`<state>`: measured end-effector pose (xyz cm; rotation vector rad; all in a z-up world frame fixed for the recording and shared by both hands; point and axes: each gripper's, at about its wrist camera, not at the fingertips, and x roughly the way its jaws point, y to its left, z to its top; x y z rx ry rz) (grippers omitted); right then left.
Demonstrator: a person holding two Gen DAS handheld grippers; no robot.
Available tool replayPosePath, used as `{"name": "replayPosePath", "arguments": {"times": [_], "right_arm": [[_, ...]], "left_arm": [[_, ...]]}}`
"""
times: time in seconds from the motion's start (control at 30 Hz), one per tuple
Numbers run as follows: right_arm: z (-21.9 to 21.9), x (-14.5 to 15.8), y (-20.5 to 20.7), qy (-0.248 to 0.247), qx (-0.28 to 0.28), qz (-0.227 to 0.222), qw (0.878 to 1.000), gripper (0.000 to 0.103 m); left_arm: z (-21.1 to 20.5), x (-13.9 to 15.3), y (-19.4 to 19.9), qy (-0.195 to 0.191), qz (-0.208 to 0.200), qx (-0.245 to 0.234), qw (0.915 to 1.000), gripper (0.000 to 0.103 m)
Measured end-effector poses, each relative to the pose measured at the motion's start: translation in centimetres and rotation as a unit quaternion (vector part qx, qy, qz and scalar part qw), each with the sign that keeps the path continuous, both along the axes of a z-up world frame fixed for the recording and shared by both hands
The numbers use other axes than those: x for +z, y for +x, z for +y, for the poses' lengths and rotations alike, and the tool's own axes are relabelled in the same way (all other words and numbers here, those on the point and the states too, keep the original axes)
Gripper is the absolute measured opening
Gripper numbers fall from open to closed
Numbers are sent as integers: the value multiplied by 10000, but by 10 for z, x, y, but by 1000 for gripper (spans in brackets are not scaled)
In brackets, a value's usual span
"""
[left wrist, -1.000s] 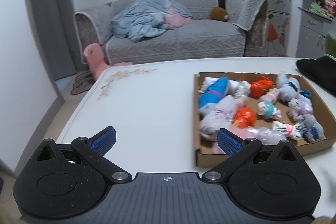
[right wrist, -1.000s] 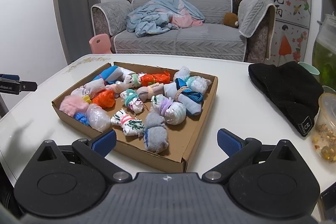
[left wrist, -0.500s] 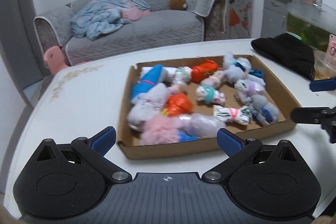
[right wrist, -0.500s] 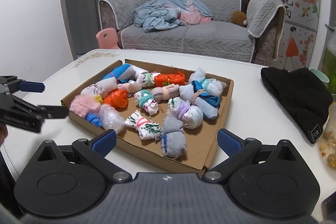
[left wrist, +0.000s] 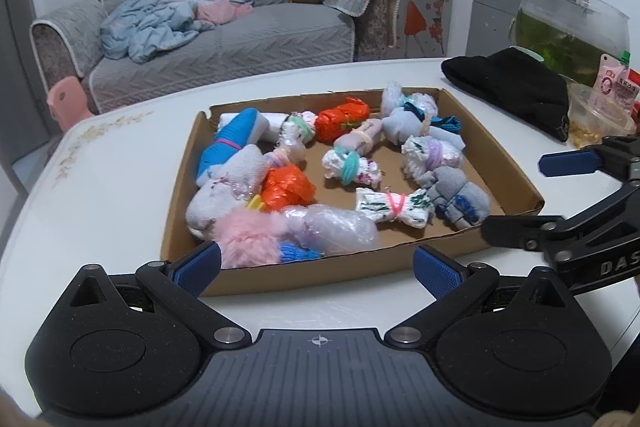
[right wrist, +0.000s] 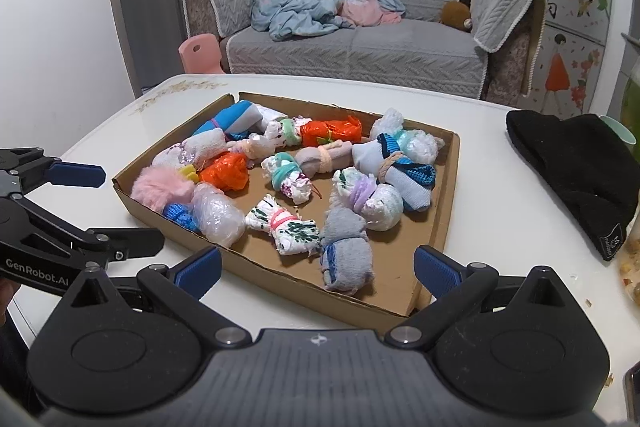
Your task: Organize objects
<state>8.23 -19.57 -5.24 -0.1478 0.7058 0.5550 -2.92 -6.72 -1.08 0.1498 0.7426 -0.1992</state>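
cardboard tray (left wrist: 188, 203) flat on white table (left wrist: 116, 187), filled with tied bundles of socks and wrapped plastic. inside, near front edge: pink fluffy bundle (left wrist: 252, 239) touching clear plastic bundle (left wrist: 340, 227); orange bundle (left wrist: 286, 187) just behind them; white patterned bundle with pink band (left wrist: 394, 207) beside grey sock roll (left wrist: 460, 193) toward right wall. further back: blue and white roll (left wrist: 232, 143) in far left corner, second orange bundle (left wrist: 342, 119) near back wall, bundle with teal band (left wrist: 350, 167) about mid tray.

left gripper (left wrist: 316, 263) spread wide, nothing between fingers, hovering just before tray's near wall. right gripper (right wrist: 318, 265) likewise wide open and empty, at tray's near right corner, grey sock roll (right wrist: 346, 253) just ahead. each claw seen from the other's camera at the side of the tray, apart from it.

black knit hat (right wrist: 576, 171) on table right of tray, not touching. glass bowl with green water (left wrist: 568, 27) behind hat. grey sofa (right wrist: 360, 43) with blue blanket (right wrist: 320, 3) beyond table.
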Motion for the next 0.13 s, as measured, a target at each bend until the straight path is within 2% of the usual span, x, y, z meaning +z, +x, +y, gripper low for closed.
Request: {"name": "replayPosePath", "arguments": {"times": [0.13], "right_arm": [[3,0,1,65,-19,22,10000,102]], "left_arm": [[1,0,3,-39,40,8,10000,102]]}}
